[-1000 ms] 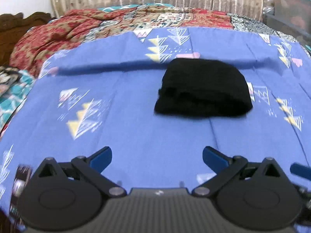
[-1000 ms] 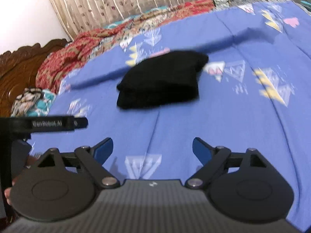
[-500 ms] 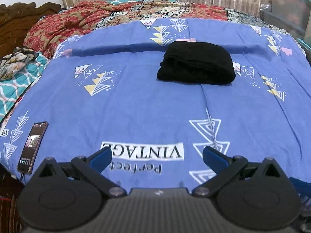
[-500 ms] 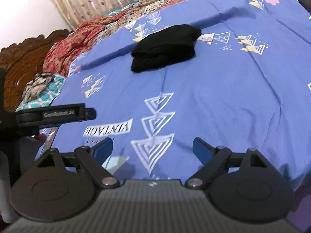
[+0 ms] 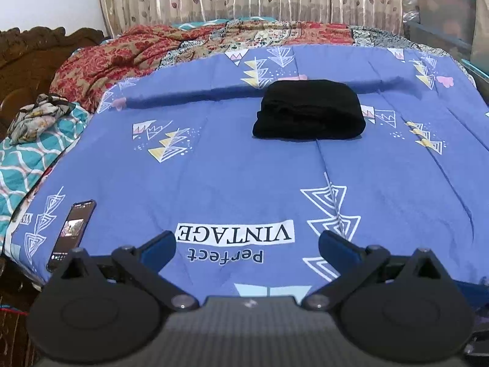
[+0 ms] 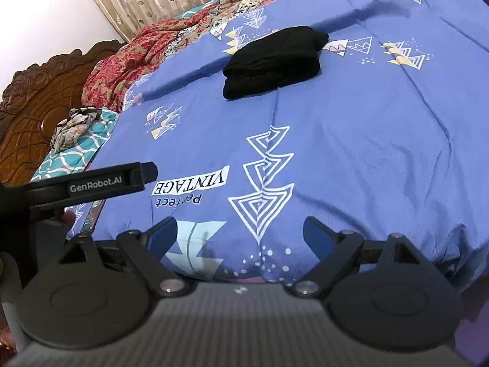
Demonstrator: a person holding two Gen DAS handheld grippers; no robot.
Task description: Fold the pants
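Both tongs — left (image 5: pixel 247 244), right (image 6: pixel 240 232) — gape wide, empty; folded pants (image 5: pixel 309 110) lie well ahead. Right view alone shows the left tongs' arm (image 6: pixel 91 183).

Left gripper (image 5: pixel 247 246): two black linkage arms on round black hubs, silver pivot screws, blue fingers (image 5: pixel 334 244), grey ribbed body with a small white mark. Right gripper (image 6: pixel 240 234): same build. In the right wrist view, a black bar (image 6: pixel 91 183) printed "GenRobot.AI" in white sits at the left.
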